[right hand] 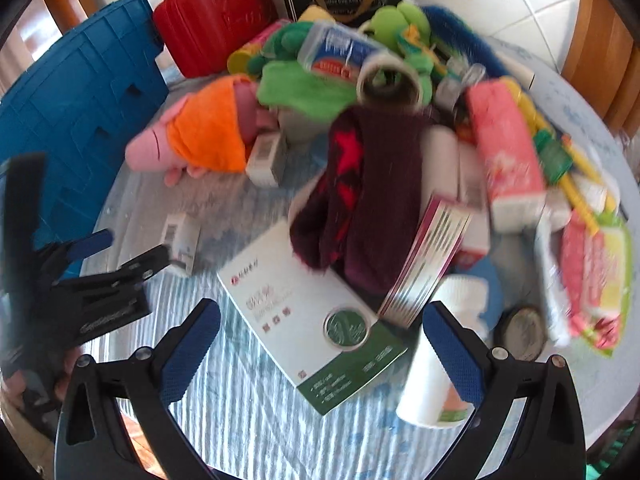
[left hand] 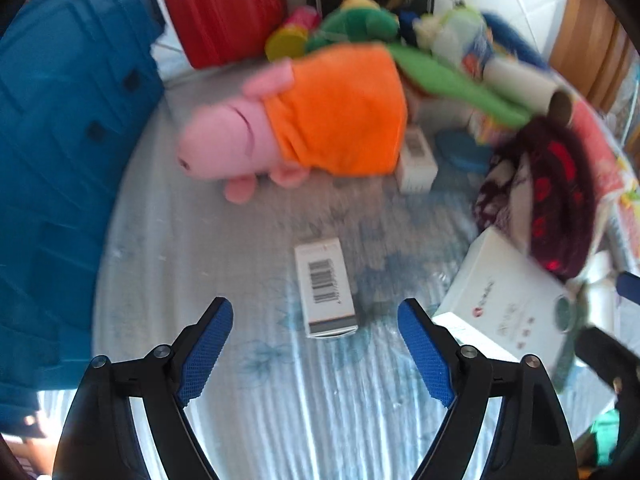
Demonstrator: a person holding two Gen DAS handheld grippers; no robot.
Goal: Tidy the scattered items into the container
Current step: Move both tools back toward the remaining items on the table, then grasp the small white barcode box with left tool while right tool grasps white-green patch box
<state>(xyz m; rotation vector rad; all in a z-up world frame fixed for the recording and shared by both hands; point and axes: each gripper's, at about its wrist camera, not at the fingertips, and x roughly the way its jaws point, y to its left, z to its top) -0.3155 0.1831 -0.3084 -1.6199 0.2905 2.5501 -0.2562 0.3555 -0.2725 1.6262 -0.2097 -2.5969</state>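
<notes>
Left wrist: barcode box [left hand: 326, 286] beyond gripper [left hand: 316, 312]

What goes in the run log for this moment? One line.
left gripper: open, over barcode box | right gripper: open, over white-green box | crate: nothing visible inside

bright daylight | motion blur thruout | fisheye edges dark, warped
</notes>
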